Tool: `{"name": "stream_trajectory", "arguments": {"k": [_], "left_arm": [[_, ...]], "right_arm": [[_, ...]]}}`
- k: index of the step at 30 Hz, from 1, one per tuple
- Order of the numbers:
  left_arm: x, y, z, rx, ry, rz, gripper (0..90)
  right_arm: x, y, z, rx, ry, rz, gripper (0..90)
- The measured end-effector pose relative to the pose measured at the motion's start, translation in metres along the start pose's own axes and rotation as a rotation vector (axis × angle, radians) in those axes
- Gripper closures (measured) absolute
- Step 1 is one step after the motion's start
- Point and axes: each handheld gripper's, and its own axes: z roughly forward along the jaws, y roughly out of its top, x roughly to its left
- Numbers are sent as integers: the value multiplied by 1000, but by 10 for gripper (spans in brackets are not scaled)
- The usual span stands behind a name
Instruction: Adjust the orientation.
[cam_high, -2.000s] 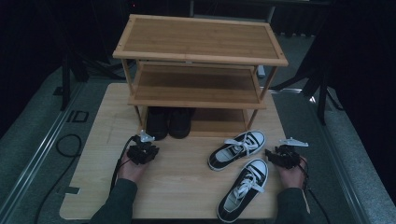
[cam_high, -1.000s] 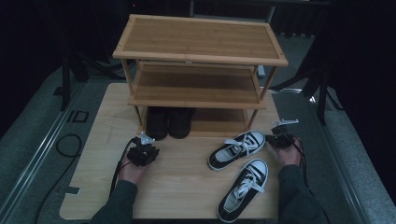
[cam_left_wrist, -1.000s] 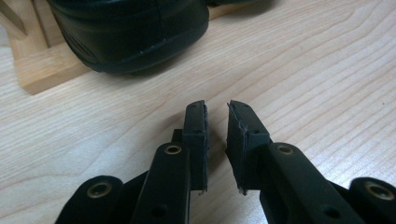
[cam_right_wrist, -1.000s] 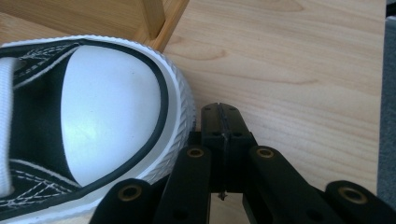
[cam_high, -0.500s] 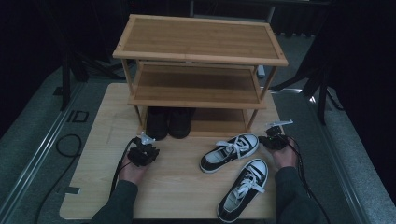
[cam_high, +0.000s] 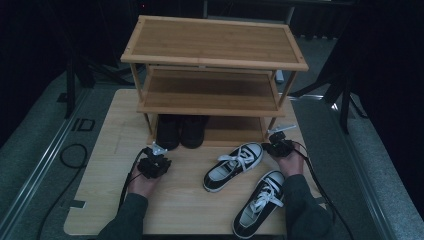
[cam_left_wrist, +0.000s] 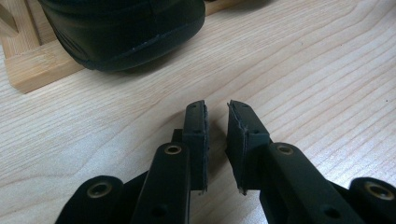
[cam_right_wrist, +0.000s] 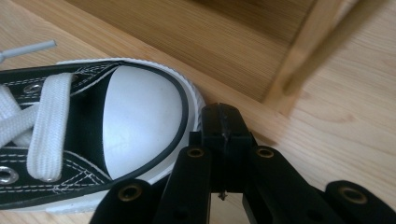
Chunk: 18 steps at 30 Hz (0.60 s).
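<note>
Right gripper view showed our right gripper (cam_right_wrist: 223, 122) pressed together against the toe of the near sneaker (cam_high: 233, 167) — likely to nudge it toward the rack (cam_high: 212, 92). Our left gripper (cam_left_wrist: 218, 121) hung slightly spread, empty, near the black shoes (cam_high: 181, 131).

Four shoes in all: two black-and-white sneakers, one (cam_high: 233, 162) nearer the rack and one (cam_high: 260, 201) nearer the counter's front edge, and two dark shoes, (cam_high: 168, 131) and (cam_high: 193, 130), side by side on the bottom shelf. One wooden rack (cam_high: 215, 42) with three shelves. One counter (cam_high: 100, 165). Two claws, the left claw (cam_high: 156, 162) and the right claw (cam_high: 276, 145).
</note>
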Motion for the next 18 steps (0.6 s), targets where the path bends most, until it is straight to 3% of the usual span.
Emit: {"name": "stream_trajectory", "arguments": {"k": [9, 18], "left_arm": [[0, 0, 0, -1, -2, -1, 775], [0, 0, 0, -2, -5, -5, 774]], "right_arm": [[12, 9, 5, 7, 25, -40, 900], [15, 6, -16, -7, 69, -46, 821]]}}
